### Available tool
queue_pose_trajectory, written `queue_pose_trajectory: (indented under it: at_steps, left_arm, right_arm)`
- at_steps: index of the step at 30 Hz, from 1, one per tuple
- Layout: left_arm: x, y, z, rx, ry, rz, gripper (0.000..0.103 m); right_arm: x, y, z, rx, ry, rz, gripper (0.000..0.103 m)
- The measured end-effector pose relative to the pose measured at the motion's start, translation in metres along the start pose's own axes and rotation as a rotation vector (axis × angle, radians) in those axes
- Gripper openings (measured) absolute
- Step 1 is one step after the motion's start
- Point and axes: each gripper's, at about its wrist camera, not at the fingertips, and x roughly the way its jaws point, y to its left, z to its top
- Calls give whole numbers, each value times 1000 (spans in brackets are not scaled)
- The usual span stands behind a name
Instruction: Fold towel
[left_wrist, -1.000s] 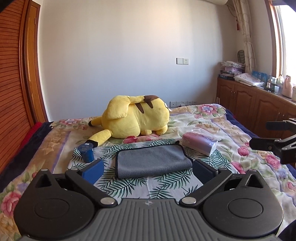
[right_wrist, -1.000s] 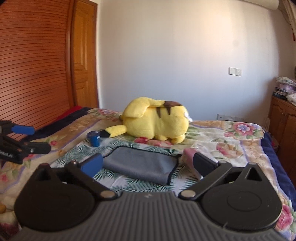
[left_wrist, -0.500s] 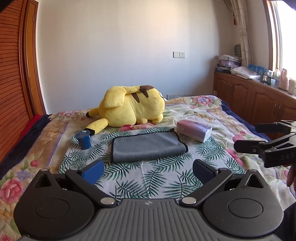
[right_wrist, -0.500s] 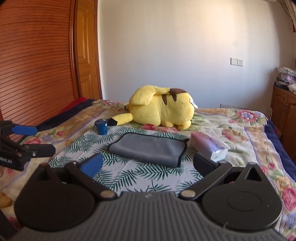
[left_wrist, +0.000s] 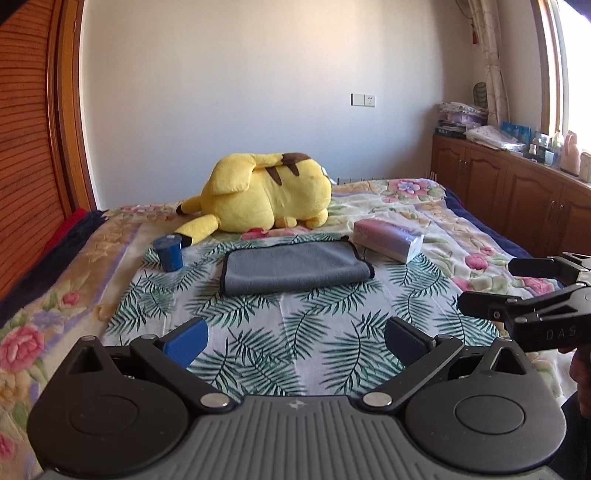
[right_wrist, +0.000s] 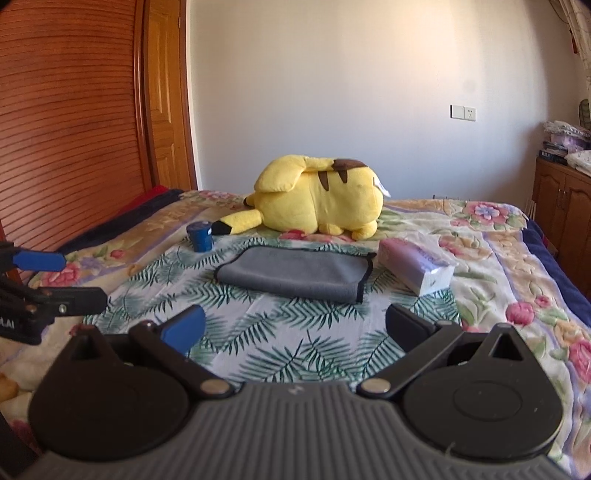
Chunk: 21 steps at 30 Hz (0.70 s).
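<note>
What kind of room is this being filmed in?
Most likely a home bedroom. A bed with a floral bedspread fills the view, a yellow Pikachu plush lies on it behind a folded grey towel, and wooden cabinets run under a curtained window.

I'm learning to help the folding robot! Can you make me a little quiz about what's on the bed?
1. True or false: the grey towel is held by a gripper.
2. What stands on the bed left of the towel? A) blue cup B) red ball C) green book
3. Fill in: the yellow plush toy lies ______ the towel, nearer the wall.

Key
1. False. It lies flat on the bed; the left gripper and right gripper are both open, short of it.
2. A. The pink tissue pack is on the other side.
3. Behind.
</note>
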Motion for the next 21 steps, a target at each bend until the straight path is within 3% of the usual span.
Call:
queue_pose_trajectory:
  at_steps: [21]
  left_arm:
    - [19,0,-46,-12,63,37,87]
  right_arm:
    - [6,8,-26,-13,22,-31,103]
